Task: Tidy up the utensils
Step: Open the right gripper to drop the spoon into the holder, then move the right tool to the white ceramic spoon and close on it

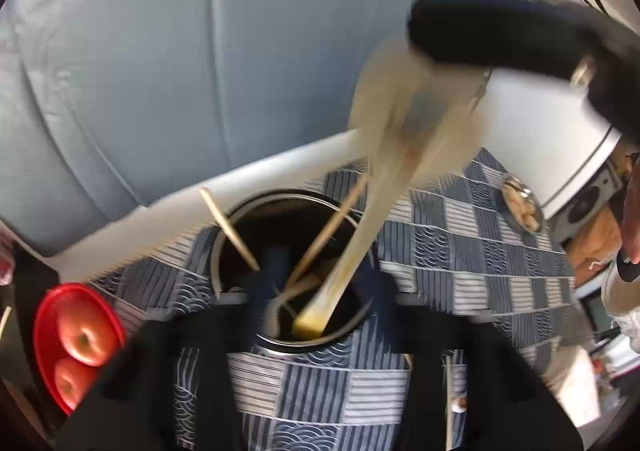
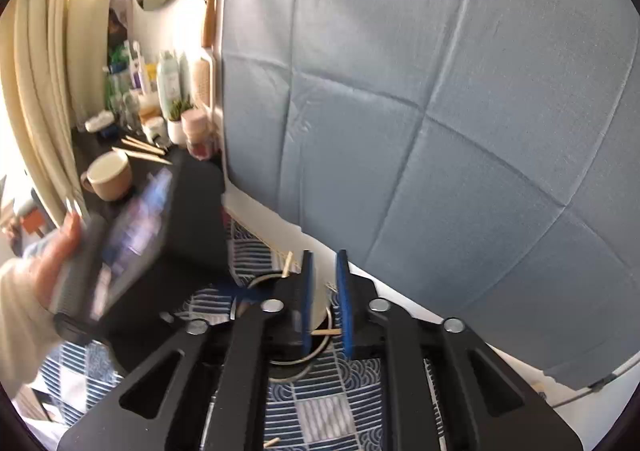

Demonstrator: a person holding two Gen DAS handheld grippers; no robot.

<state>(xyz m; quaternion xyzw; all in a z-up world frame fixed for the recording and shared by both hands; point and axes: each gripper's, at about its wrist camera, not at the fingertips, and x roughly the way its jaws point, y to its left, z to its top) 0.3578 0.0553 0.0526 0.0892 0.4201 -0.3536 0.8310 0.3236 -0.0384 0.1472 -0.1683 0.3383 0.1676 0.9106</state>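
A round metal utensil holder (image 1: 288, 343) with a dark inside stands on the blue patterned cloth (image 1: 460, 243). Several wooden utensils (image 1: 236, 235) lean in it. A pale wooden spatula (image 1: 360, 251), blurred, stands tilted in the holder; its wide top reaches up to the right gripper (image 1: 480, 35) seen from the left wrist view. My left gripper (image 1: 316, 287) hovers over the holder's near rim, blurred, with a gap between its fingers. In the right wrist view my right gripper (image 2: 326, 303) has blue pads (image 2: 307, 303) a little apart, above the holder (image 2: 280, 367), the pale spatula between them.
A red plate (image 1: 44, 335) with two apples is at the left. A small metal dish (image 1: 524, 207) of food sits at the cloth's far right. A grey-blue backdrop (image 2: 440, 111) hangs behind. A beige mug (image 2: 110, 175) and bottles stand on a dark shelf to the left.
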